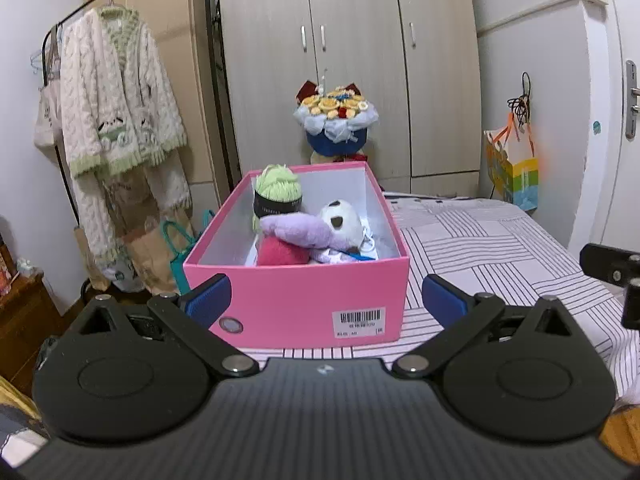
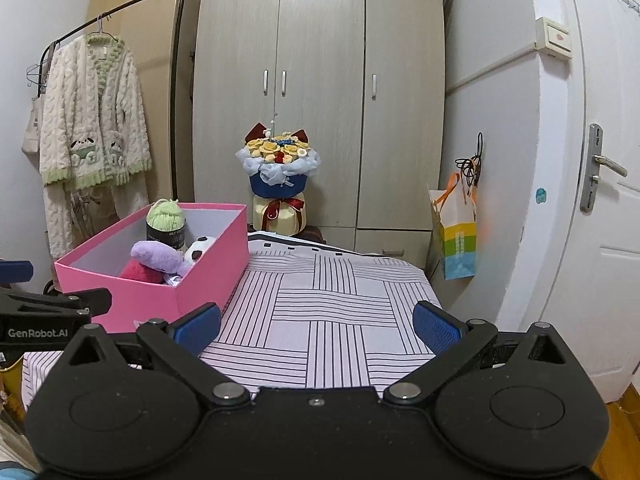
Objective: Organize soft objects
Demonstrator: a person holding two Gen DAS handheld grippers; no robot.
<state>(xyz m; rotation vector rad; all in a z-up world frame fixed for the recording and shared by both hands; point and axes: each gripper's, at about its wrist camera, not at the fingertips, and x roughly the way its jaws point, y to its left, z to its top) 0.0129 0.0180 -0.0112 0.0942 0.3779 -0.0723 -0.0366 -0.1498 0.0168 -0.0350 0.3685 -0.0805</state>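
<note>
Striped bedsheet (image 2: 332,304) under filled pink box (image 1: 296,300)

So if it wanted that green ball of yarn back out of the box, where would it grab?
Probably the green yarn ball's domed top, coming straight down from above: it stands upright in the pink box's far corner, top above the rim, walls and plush toys crowding its sides.

Left tongs (image 1: 326,302) spread wide, blue pads (image 1: 210,296) well apart, nothing between them, held level and pointing forward. Right tongs (image 2: 316,326) just the same: wide apart, empty, level, sitting just beside the left pair.
</note>
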